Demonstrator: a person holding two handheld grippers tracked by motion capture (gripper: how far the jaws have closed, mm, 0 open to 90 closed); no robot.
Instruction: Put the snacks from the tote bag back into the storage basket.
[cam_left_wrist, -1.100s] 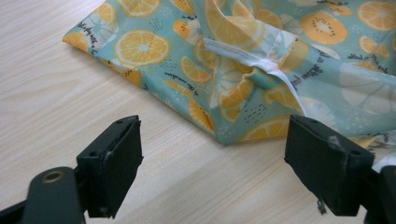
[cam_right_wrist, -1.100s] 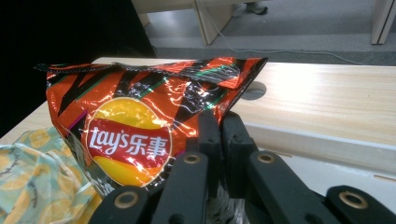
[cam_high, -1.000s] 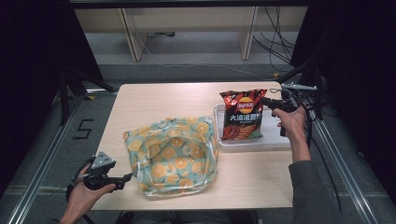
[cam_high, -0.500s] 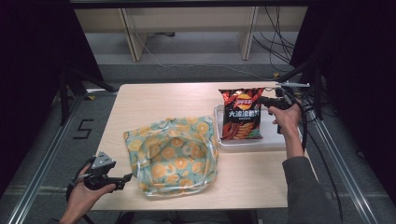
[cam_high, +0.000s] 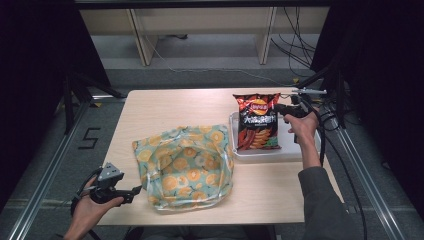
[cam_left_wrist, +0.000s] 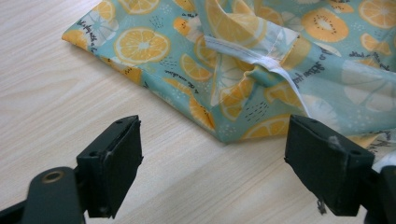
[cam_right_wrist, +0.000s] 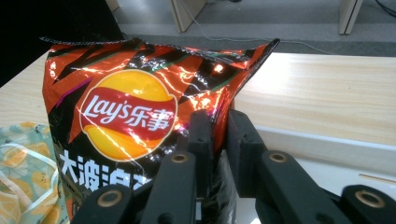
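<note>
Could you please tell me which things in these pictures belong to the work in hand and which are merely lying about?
In the work:
- chip bag, its edge between the jaws of the right gripper, which have just been opening
- fruit-print fabric bag, just ahead of the open left gripper
- white tray under the chip bag

Lying about:
- cables on the floor beyond the table

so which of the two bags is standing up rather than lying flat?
The red-and-black foil crisp bag, upright in the white tray with the right gripper at its edge. The teal orange-print fabric bag lies slumped flat on the wooden table.
</note>
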